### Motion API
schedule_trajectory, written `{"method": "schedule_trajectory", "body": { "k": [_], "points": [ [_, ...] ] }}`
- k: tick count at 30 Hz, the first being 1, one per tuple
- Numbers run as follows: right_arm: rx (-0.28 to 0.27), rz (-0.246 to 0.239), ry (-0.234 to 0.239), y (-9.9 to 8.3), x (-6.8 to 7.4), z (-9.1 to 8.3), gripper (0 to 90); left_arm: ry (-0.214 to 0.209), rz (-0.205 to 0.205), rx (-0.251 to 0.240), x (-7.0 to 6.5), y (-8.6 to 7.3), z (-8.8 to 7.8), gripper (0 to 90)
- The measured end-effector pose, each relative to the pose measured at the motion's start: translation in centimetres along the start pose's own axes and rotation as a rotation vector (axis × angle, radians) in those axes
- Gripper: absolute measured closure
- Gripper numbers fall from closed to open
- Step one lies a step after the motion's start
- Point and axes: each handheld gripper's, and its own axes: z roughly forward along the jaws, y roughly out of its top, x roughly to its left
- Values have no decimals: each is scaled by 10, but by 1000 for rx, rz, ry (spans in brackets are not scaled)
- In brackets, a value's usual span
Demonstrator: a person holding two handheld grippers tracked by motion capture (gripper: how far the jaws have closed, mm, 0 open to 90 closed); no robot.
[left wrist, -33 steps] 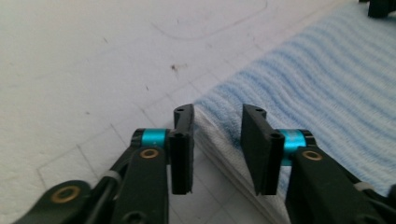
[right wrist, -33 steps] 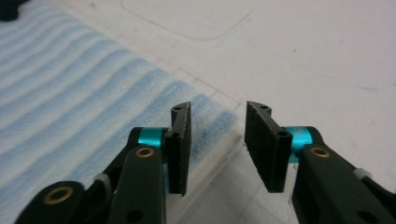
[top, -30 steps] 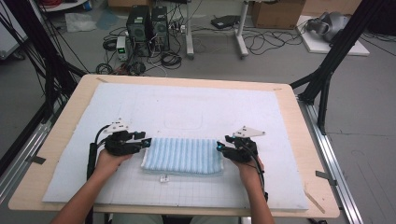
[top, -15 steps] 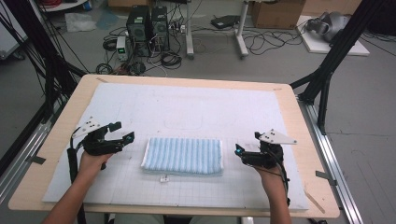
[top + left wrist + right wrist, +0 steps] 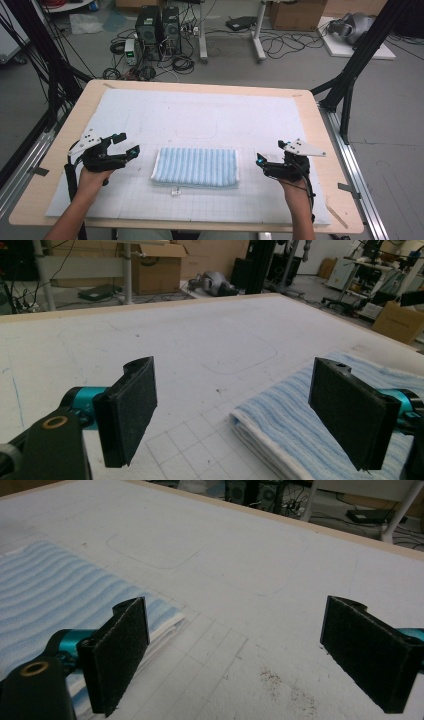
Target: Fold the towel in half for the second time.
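High view, looking down on a wooden table point(image 5: 327, 150) covered by a white gridded mat point(image 5: 200, 115). A folded blue-and-white striped terry towel point(image 5: 196, 166) lies flat on the mat at about 6 o'clock from the table's centre, near the person's edge.

Compared with a second ago, both hands have drawn outward from the towel's short ends. The left gripper point(image 5: 125, 143) now sits at 9 o'clock of the towel and the right gripper point(image 5: 259, 160) at 3 o'clock, each apart from the cloth. Their jaws have just been opening and now stand wide and released, with nothing between them (the left gripper view and right gripper view both show bare mat between the black pads). This reads as a fold just finished and let go, so the folding appears done or near its end.

The towel is a neat rectangle, long side running 9 to 3 o'clock, with fine stripes running from the near edge to the far one. Its layered white edges stack evenly in the left gripper view point(image 5: 320, 410) and the right gripper view point(image 5: 60, 585). A small white tag point(image 5: 175, 191) pokes out at its near edge.
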Motion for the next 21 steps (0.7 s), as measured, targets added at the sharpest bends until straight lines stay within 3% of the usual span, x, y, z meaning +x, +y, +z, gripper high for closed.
{"method": "schedule_trajectory", "body": {
  "k": [21],
  "points": [
    [-8, 12, -13, -2, -4, -2, 112, 7, -3, 3, 1, 1, 0, 208]
  ]
}}
